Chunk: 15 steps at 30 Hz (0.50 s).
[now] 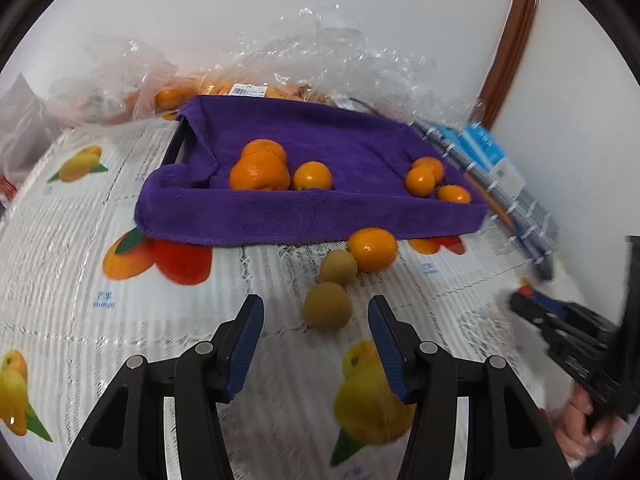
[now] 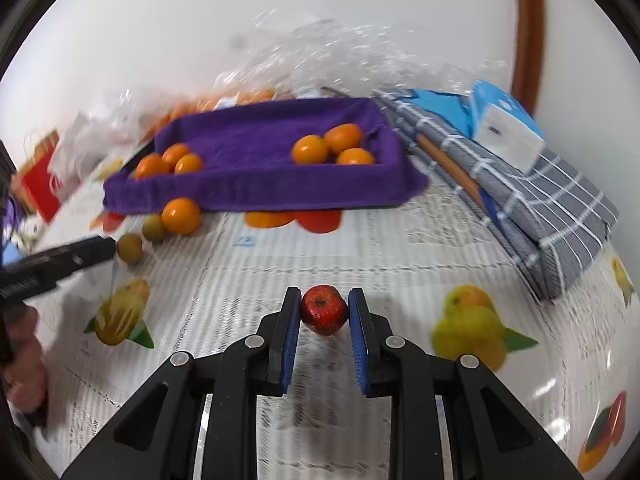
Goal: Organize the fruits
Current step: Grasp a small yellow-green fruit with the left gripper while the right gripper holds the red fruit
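A tray lined with a purple towel holds several oranges in two groups. One orange and two small brown-green fruits lie on the table in front of it. My left gripper is open, just short of the nearer brown fruit. My right gripper is shut on a small red fruit, held just above the table. It also shows at the right edge of the left wrist view.
The table has a fruit-print cover. Clear plastic bags of oranges lie behind the tray. A folded grey checked cloth with a blue-white box on it lies to the right. A red item sits at far left.
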Tool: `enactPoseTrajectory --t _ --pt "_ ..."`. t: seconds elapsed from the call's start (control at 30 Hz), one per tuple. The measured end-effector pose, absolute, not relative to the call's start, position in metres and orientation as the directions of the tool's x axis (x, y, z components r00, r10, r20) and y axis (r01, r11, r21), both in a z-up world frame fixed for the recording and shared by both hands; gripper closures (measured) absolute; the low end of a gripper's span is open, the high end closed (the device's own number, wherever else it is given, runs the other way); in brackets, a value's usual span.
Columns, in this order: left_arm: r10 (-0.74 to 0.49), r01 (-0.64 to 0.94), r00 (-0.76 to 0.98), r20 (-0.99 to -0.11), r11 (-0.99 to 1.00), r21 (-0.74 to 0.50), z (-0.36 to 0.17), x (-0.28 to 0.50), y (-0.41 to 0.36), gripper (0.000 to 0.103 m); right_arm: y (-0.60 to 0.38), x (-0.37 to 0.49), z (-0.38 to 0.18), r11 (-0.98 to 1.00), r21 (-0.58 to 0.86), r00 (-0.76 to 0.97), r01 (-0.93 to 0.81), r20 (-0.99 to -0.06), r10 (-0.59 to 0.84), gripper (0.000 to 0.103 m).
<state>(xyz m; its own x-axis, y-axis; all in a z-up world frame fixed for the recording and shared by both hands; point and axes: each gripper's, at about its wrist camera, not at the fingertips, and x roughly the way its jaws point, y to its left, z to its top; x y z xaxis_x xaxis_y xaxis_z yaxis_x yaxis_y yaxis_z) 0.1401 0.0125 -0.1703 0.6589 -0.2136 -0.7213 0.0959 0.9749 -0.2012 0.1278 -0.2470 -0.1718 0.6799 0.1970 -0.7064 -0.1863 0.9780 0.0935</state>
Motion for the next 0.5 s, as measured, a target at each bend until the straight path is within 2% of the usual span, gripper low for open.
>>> enactPoseTrajectory --t 0.1,0.17,0.23,0.37,0.5 --pt "-0.218 0.097 0.630 -0.745 0.974 -0.203 -0.175 0.150 0.003 0.052 -0.247 0.123 -0.169 0.979 0.092 0.695 -0.183 -0.692 0.195 0.079" --pt "-0.163 0.083 0.634 -0.756 0.986 -0.143 -0.178 0.154 -0.003 0.072 -0.245 0.123 -0.169 0.981 0.082 0.695 -0.174 -0.696 0.181 0.079" --pt "-0.137 0.080 0.638 -0.758 0.991 -0.112 -0.178 0.153 -0.005 0.077 -0.247 0.123 -0.170 0.983 0.081 0.695 -0.165 -0.698 0.175 0.079" --pt "-0.272 0.108 0.651 -0.708 0.957 -0.268 -0.176 0.142 0.017 0.077 -0.252 0.123 -0.170 0.981 0.115 0.698 -0.159 -0.689 0.194 0.079" --pt "-0.292 0.100 0.683 -0.669 0.945 -0.311 -0.173 0.136 0.025 0.077 -0.254 0.123 -0.171 0.982 0.122 0.699 -0.144 -0.690 0.188 0.079"
